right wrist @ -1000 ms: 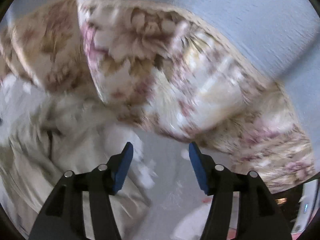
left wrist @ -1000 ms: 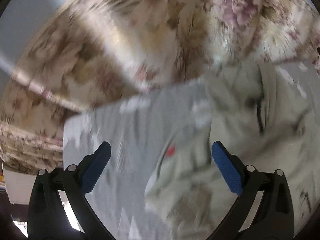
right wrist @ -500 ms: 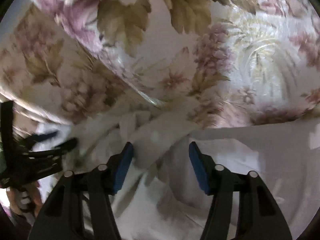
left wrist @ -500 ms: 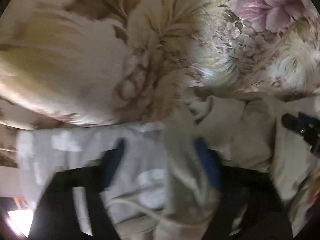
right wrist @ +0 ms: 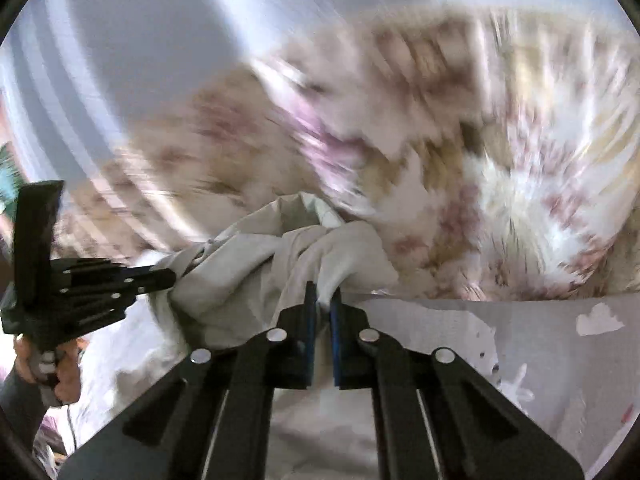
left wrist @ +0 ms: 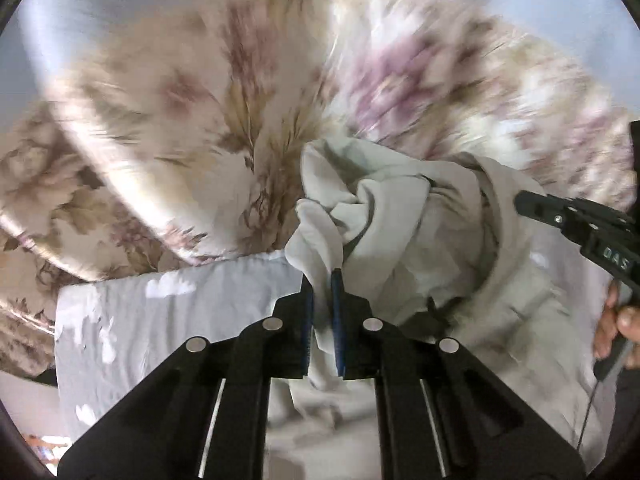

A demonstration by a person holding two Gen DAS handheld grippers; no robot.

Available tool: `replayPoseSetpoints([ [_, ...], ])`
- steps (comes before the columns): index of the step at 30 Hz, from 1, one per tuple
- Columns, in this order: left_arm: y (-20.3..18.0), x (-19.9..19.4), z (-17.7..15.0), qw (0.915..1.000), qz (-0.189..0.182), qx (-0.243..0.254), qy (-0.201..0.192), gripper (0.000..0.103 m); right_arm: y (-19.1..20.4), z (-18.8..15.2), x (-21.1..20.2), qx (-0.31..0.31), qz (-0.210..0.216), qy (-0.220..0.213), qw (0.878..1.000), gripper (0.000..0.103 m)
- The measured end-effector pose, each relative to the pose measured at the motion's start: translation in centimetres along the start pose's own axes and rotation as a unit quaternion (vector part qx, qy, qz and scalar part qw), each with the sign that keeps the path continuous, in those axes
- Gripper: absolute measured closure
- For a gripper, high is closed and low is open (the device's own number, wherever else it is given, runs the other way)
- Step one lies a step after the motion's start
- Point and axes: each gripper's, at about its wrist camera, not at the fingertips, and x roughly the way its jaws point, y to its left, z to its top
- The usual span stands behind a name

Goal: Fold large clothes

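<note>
Garment [left wrist: 420,216]: pale grey-white, bunched, lifted between both grippers above a grey patterned sheet [left wrist: 180,312], in front of a floral bedcover [left wrist: 200,128]. Left gripper [left wrist: 322,280]: jaws have just been closing, now pinching a fold of the cloth. Right gripper [right wrist: 323,298]: jaws likewise just closed, pinching another fold. A hand [right wrist: 44,364] grips the left tool's handle. Background blurred.

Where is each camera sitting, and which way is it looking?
Left wrist view: rides the left tool, looking down its fingers at the pale garment it pinches; the right tool and a hand show.
Right wrist view: rides the right tool, facing the same garment; the left tool and a hand show.
Shared: the garment, the flowery bedding, each other's tool.
</note>
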Motion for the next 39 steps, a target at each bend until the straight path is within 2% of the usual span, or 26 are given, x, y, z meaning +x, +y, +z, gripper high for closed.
replayPoseSetpoints([
  [3,0.4,-7.4,-5.7,0.9976,-0.053,-0.004,-0.045,0.095,3.4,-3.2,-6.6,-0.038,0.032,-0.031,0.998,0.098],
  [4,0.2,-8.3,-7.3,0.9972,-0.057,0.0,-0.049,0.095,4.2,-4.8,-8.2,-0.047,0.038,-0.033,0.998,0.098],
  [6,-0.2,-9.8,-12.7,0.9964,-0.068,0.007,-0.05,0.093,4.9,-8.6,-10.3,-0.055,0.039,-0.019,0.998,0.098],
  [8,-0.6,-9.2,-16.8,0.9971,-0.066,0.012,-0.037,0.089,5.2,-12.2,-10.6,-0.058,0.027,0.012,0.998,0.098],
  [10,-1.0,-6.7,-20.0,0.9985,-0.047,0.023,-0.016,0.078,4.9,-16.2,-8.8,-0.058,-0.011,0.066,0.996,0.098],
  [13,-0.7,-1.5,-23.0,0.9981,-0.03,0.01,0.053,0.078,2.6,-20.2,-5.4,-0.036,-0.049,0.133,0.989,0.097],
  [14,-0.3,-0.4,-23.5,0.9976,-0.031,0.003,0.061,0.078,2.0,-20.7,-5.0,-0.032,-0.054,0.141,0.988,0.097],
  [16,0.1,-1.2,-23.6,0.9982,-0.033,-0.004,0.051,0.079,1.6,-20.2,-6.6,-0.012,-0.033,0.128,0.991,0.094],
  [17,0.2,-2.2,-23.5,0.9985,-0.03,-0.002,0.045,0.075,1.6,-19.2,-8.3,-0.008,-0.02,0.114,0.993,0.094],
  [18,0.3,-3.5,-23.3,0.9991,-0.025,0.005,0.033,0.056,1.8,-18.6,-9.4,-0.01,-0.017,0.104,0.994,0.093],
  [19,0.4,-5.2,-23.0,0.9998,-0.012,0.013,0.012,0.029,2.0,-17.4,-11.1,-0.017,-0.02,0.083,0.996,0.093],
  [21,0.6,-8.6,-22.0,0.9988,0.012,0.021,-0.041,0.01,2.1,-15.5,-13.3,-0.015,-0.022,0.047,0.999,0.087],
  [23,0.6,-9.9,-20.4,0.9976,0.014,0.028,-0.062,0.009,1.9,-13.2,-14.0,-0.005,-0.031,0.016,0.999,0.051],
  [25,0.7,-10.1,-17.4,0.997,0.017,0.017,-0.074,0.009,2.0,-10.6,-13.0,-0.002,-0.037,-0.001,0.999,0.048],
  [27,1.1,-8.7,-15.1,0.9976,0.001,0.002,-0.069,0.009,1.7,-8.7,-10.4,0.013,-0.034,0.021,0.999,0.048],
  [29,1.4,-5.8,-12.6,0.9993,-0.008,-0.014,-0.034,0.012,0.9,-7.6,-7.1,0.028,-0.062,0.062,0.996,0.048],
  [30,1.2,-4.1,-11.8,0.9997,-0.012,-0.018,-0.013,0.019,0.1,-7.3,-4.8,0.044,-0.067,0.09,0.993,0.048],
  [31,1.0,-2.7,-11.4,0.9996,-0.017,-0.023,0.004,0.035,-0.5,-7.3,-2.7,0.062,-0.05,0.122,0.989,0.049],
  [32,1.0,-1.4,-11.1,0.9988,-0.03,-0.03,0.023,0.045,-0.6,-7.4,-1.2,0.074,-0.036,0.146,0.986,0.054],
  [33,0.9,-0.1,-11.1,0.9974,-0.048,-0.036,0.041,0.073,-0.7,-8.0,0.3,0.079,-0.025,0.171,0.982,0.065],
  [34,0.5,1.6,-11.1,0.9949,-0.064,-0.037,0.068,0.097,-0.2,-8.4,0.9,0.06,-0.031,0.182,0.981,0.086],
  [36,0.0,2.2,-11.9,0.9957,-0.051,-0.028,0.072,0.097,1.8,-9.0,-0.3,-0.005,-0.044,0.16,0.986,0.091],
  [39,-0.7,-1.5,-13.9,0.9989,-0.047,0.002,0.007,0.098,4.1,-9.3,-5.9,-0.054,-0.021,0.07,0.996,0.095],
])
